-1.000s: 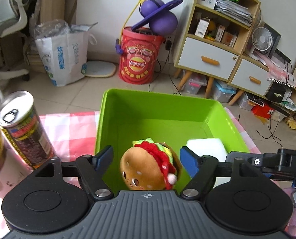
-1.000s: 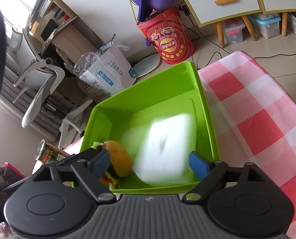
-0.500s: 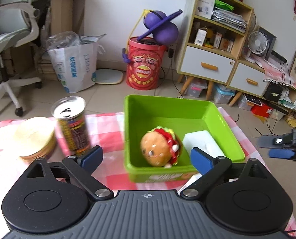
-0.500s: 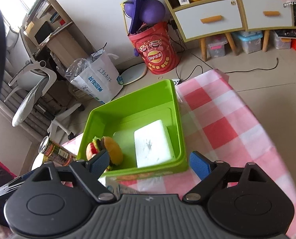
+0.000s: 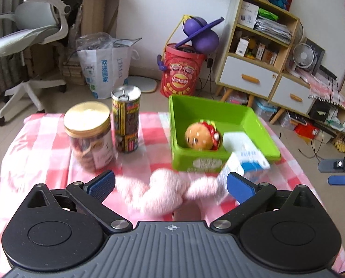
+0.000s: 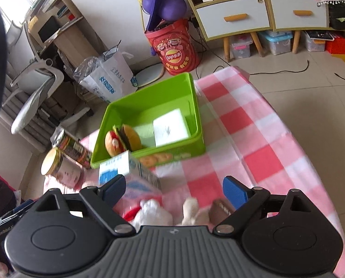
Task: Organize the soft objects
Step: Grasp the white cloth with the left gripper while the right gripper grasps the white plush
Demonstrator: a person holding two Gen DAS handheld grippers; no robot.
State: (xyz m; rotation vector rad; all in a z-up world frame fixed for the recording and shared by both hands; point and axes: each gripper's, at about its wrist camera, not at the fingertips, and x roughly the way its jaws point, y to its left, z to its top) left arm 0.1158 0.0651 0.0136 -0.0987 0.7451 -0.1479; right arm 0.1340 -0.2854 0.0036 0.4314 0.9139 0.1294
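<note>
Both grippers stood with jaws wide apart and held nothing: the left gripper (image 5: 170, 183) hung over the near edge of the table (image 5: 45, 139), and the right gripper (image 6: 174, 188) over its near right part. Just ahead of the left one a pink plush (image 5: 163, 194) lay sprawled on the checked cloth, blurred, with a blue-and-white carton (image 5: 244, 162) touching or just beside its right end, in front of the bin's near wall. Under the right gripper some white, soft-looking pieces (image 6: 154, 213) and a brown item (image 6: 221, 208) lay near the near edge; what they were could not be told. Farther on, the green bin (image 5: 218, 111) sat toward the far right of the table and already held a burger plush (image 5: 201, 136) at its near left and a white sponge (image 6: 170, 127) at its near right. A jar (image 5: 89, 134) and a can (image 5: 126, 120) stood left of the bin. By my judgement the task was partly done: two soft things binned, the pink plush at least left. The bin's far half lay open, and the cloth right of it was bare up to the table's right edge.
</note>
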